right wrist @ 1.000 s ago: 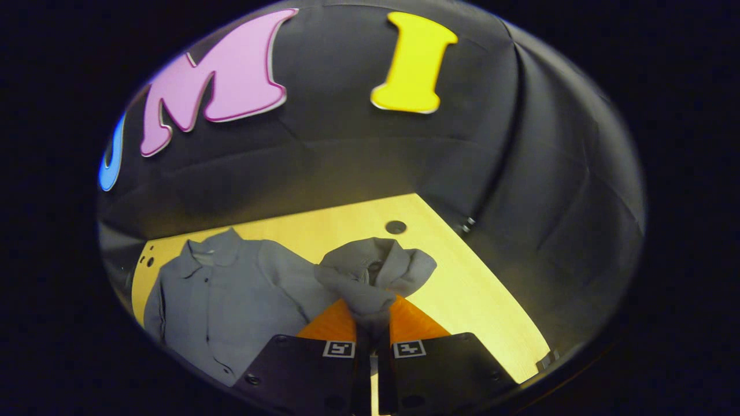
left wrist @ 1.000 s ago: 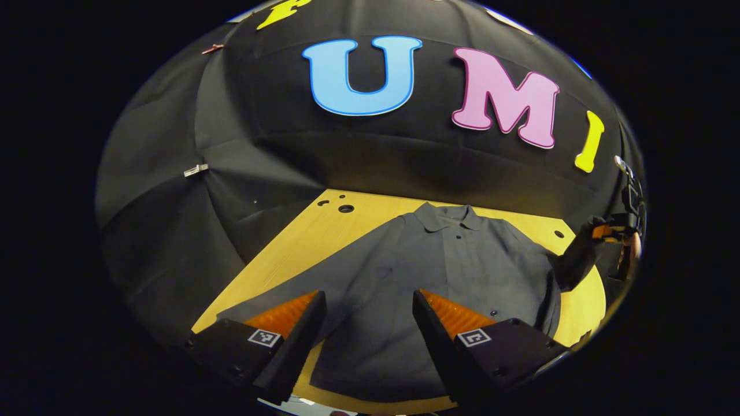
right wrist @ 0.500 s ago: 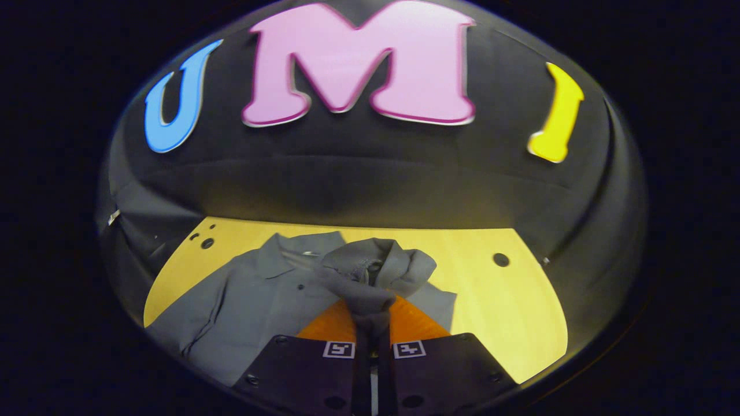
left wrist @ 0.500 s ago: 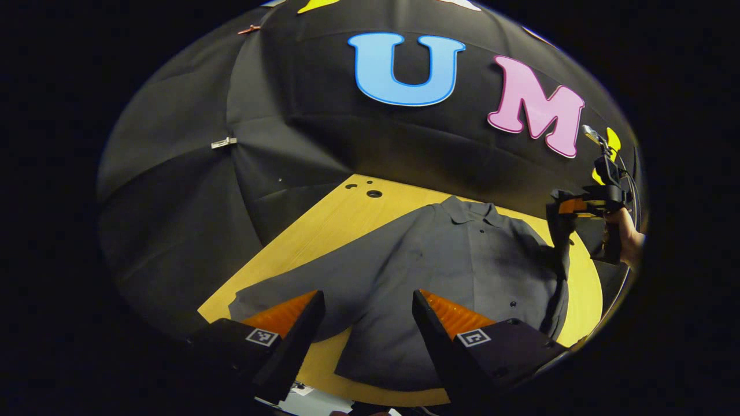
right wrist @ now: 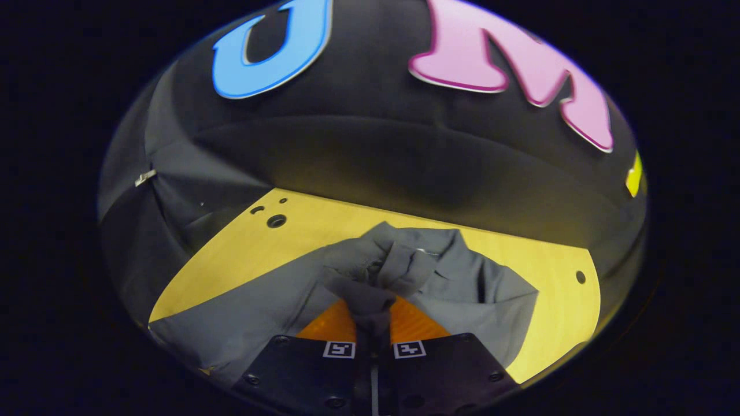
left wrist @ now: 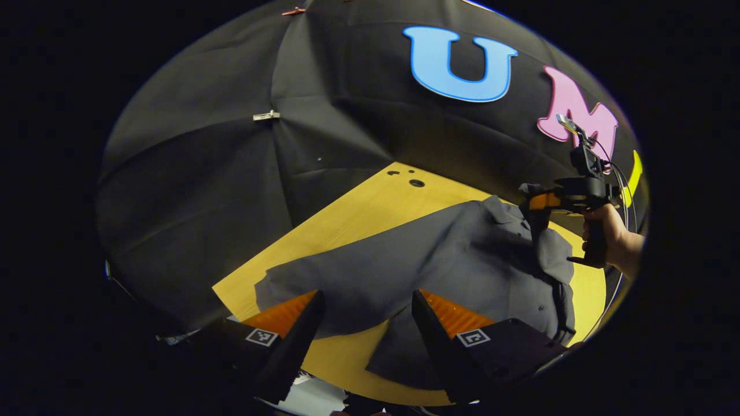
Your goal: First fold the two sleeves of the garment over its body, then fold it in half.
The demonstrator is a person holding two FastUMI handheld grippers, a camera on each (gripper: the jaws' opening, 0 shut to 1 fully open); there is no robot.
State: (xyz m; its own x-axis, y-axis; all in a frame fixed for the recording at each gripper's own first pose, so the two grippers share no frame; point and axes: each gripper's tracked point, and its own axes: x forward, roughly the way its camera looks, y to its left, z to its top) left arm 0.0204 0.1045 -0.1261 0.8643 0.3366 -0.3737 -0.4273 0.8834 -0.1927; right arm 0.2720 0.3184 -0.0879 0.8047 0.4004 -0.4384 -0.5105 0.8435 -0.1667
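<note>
Over the middle of the table (left wrist: 347, 222), the right gripper (right wrist: 373, 315) is clamped on the right sleeve (right wrist: 376, 271) above the spread garment (left wrist: 439, 260), left gripper (left wrist: 364, 315) open, so I'd lay it flat before letting go.

yellow wooden table (left wrist: 347, 225) with holes (left wrist: 416, 183), metal clip (left wrist: 266, 116)

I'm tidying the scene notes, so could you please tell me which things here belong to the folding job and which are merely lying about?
In the job:
- grey shirt
- its pinched sleeve
- right gripper, shut on that sleeve
- left gripper, open over the other sleeve

Merely there:
- wooden table
- metal clip on the cloth wall
</note>
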